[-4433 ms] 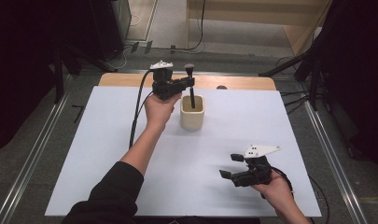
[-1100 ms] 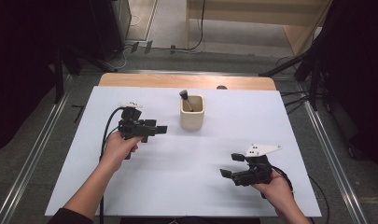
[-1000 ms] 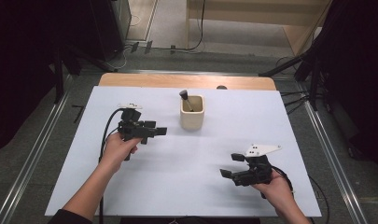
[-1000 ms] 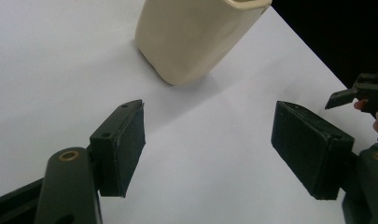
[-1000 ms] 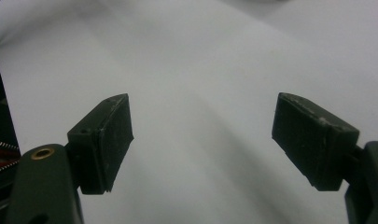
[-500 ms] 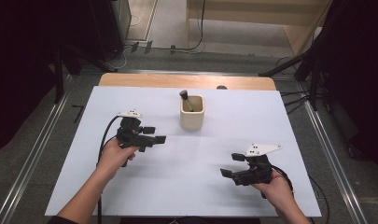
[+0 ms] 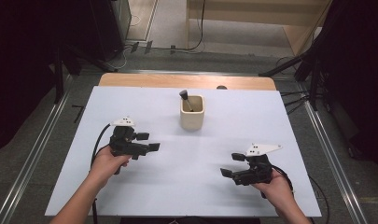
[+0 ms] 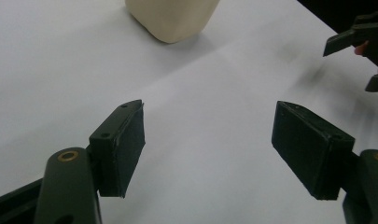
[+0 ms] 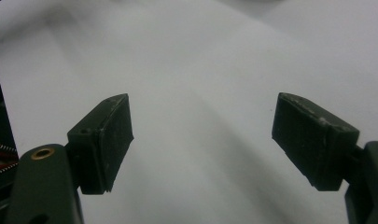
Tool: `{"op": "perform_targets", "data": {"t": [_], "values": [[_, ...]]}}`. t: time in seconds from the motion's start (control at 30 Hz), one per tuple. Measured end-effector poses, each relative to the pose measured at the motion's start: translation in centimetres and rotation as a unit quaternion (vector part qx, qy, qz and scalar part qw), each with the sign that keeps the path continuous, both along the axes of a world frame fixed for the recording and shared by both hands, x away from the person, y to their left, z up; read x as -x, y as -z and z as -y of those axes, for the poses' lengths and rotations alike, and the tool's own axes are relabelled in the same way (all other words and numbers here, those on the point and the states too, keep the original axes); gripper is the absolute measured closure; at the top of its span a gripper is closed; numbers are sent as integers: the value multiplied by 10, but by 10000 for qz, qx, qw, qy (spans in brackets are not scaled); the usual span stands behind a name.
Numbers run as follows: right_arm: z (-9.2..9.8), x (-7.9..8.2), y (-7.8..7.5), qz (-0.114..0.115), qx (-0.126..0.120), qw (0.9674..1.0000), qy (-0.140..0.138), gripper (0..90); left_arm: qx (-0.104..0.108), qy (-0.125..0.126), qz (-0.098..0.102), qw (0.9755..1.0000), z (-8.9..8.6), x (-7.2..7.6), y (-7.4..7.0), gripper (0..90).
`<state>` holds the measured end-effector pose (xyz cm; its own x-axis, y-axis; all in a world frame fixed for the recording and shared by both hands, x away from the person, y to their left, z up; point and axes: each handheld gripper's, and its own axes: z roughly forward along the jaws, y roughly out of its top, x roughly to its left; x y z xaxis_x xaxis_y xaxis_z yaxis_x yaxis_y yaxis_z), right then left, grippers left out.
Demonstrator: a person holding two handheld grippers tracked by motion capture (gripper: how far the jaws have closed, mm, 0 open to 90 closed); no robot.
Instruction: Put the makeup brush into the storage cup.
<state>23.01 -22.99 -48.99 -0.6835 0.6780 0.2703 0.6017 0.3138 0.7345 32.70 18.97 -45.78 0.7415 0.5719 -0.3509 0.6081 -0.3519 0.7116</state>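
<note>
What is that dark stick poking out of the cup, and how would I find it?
Start at the white table and look toward its far middle, where a cream cup stands alone. The stick leans inside it, its dark knobbed top poking above the rim. It is the one dark thing there that no hand holds.

White table (image 7: 130, 196), cream cup (image 7: 192, 119) standing upright
</note>
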Motion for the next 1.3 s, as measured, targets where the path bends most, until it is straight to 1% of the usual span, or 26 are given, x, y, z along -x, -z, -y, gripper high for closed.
{"op": "perform_targets", "data": {"t": [0.07,0.13,0.23,0.33,0.43,0.5,0.6,0.77,0.9,0.93,1.0,1.17,1.23,1.3], "values": [[0,0,0,-9,2,10000,3,214,-6,2,45,10000,-2,2,0,266],[0,0,0,-6,5,10000,6,214,-62,33,99,9999,-4,4,1,265],[0,0,0,-5,-3,10000,6,214,-88,76,116,9999,-6,7,1,264],[1,-1,0,-7,2,10000,14,214,-191,147,193,9995,-6,9,2,260],[1,-1,0,2,-8,10000,35,214,-206,169,226,9994,-7,12,2,258],[2,-1,0,-8,-11,10000,44,214,-257,207,269,9991,-8,14,2,257],[2,-1,0,-6,-8,10000,47,214,-399,266,372,9982,-9,18,2,257],[3,-1,-1,-5,-9,10000,90,214,-435,295,440,9976,-13,23,4,253],[5,-1,-1,-2,-32,9999,112,214,-515,298,476,9971,-16,26,5,252],[5,-2,-1,0,-32,9999,113,214,-549,275,498,9969,-17,27,5,252],[5,-2,-1,-4,-30,9999,108,214,-637,303,596,9957,-19,30,6,251],[5,-2,-1,4,-21,9999,105,214,-725,369,597,9949,-22,34,7,250],[5,-2,-1,-1,-26,9999,116,214,-683,391,612,9950,-24,37,7,249],[6,-2,-1,8,-25,9999,131,214,-722,415,641,9945,-25,40,8,246]]}}
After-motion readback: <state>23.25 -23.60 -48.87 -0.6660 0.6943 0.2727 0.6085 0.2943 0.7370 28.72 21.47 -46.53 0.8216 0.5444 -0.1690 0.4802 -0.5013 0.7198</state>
